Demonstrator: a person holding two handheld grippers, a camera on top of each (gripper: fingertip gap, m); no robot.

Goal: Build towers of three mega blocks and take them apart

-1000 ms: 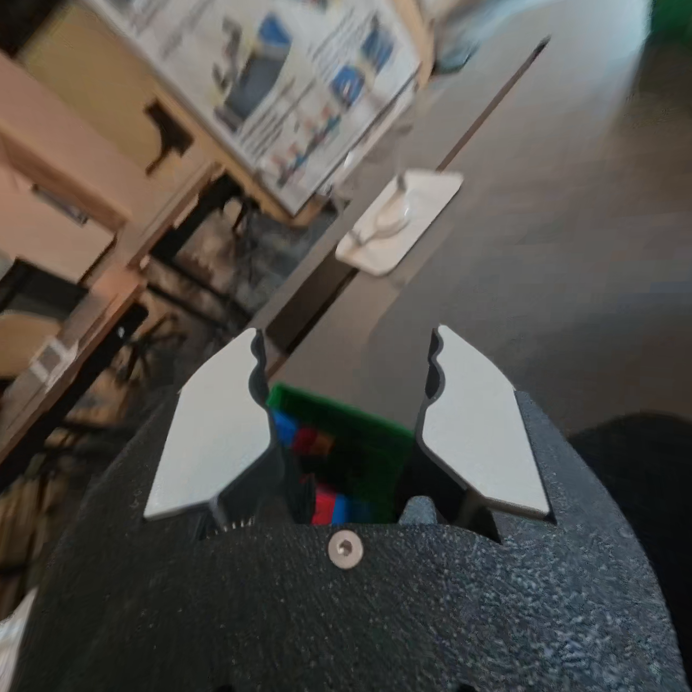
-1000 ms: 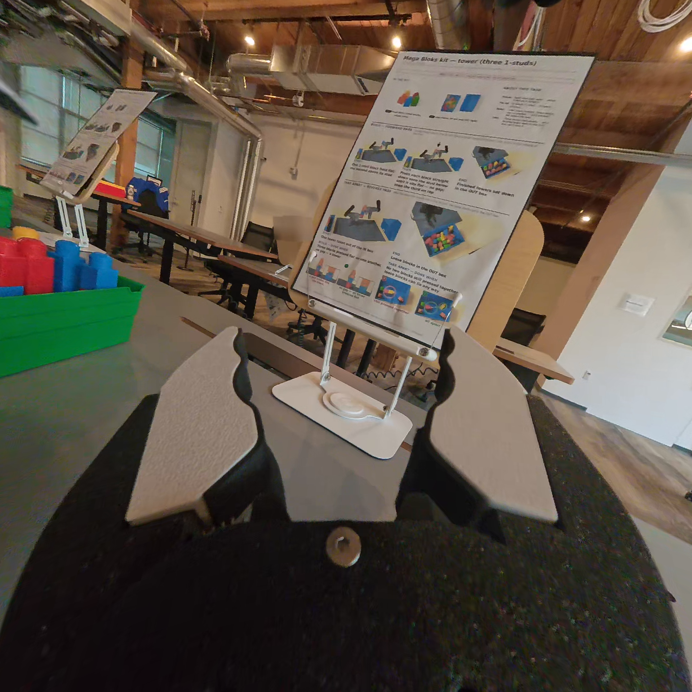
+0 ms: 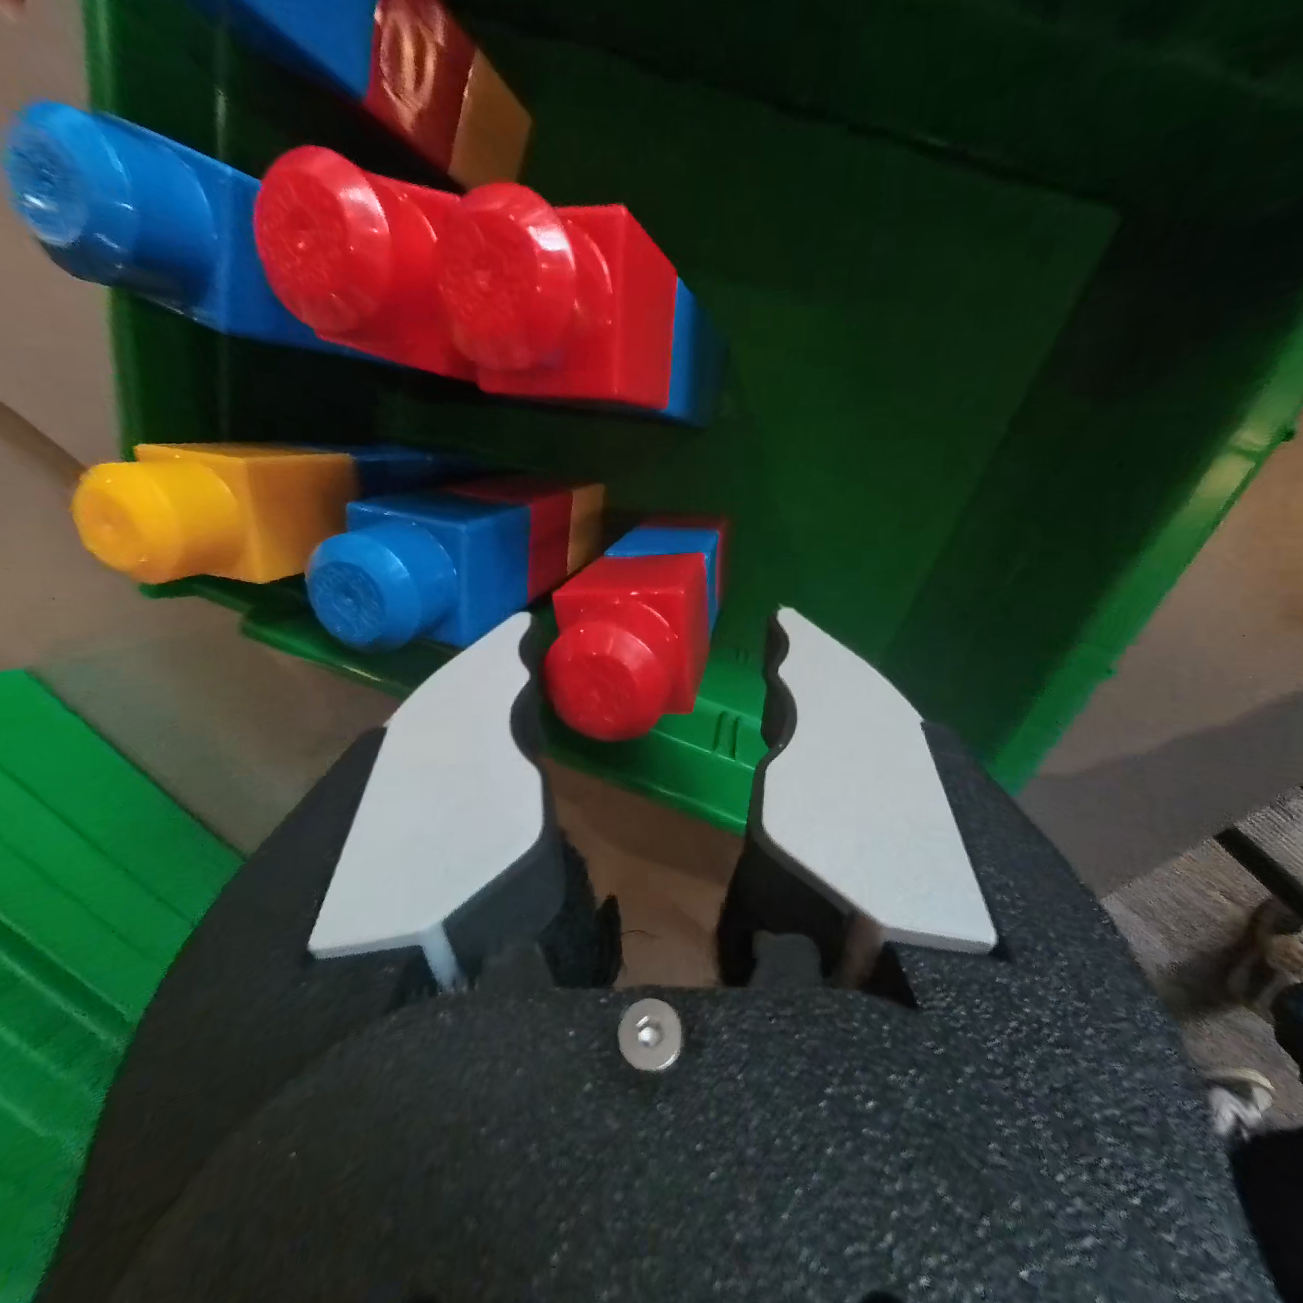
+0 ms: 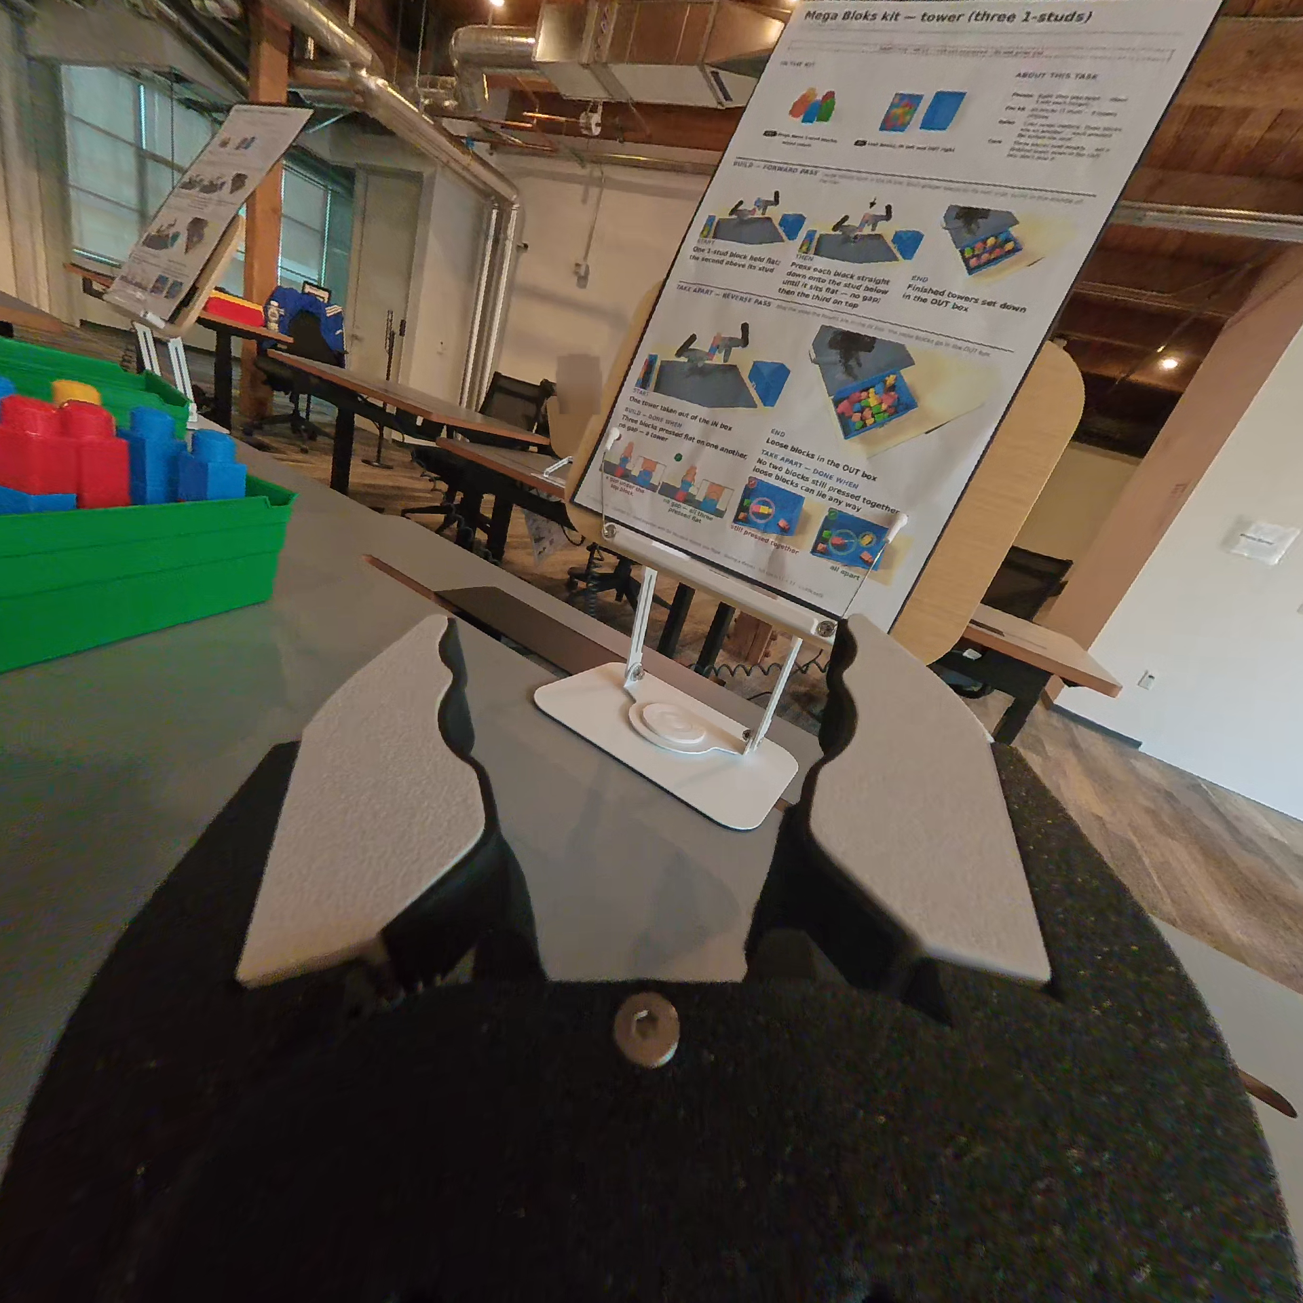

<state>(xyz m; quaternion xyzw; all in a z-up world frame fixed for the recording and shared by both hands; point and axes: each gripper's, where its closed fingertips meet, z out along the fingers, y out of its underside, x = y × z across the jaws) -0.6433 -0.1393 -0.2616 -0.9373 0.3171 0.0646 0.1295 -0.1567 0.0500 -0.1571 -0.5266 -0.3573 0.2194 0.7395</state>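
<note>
Down goes the left hand-held gripper [image 3: 649, 687] over the green bin [image 3: 987, 366], jaws wide and empty, a glossy red-topped tower [image 3: 627, 656] just off its tips among the other stacks. Right hand-held gripper [image 4: 645, 694] hovers wide and empty above the grey surface [image 4: 141, 740].

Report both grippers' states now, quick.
Left gripper: open, holding nothing, fingers either side of a red-topped tower in the green bin.
Right gripper: open, empty, over the table.
</note>
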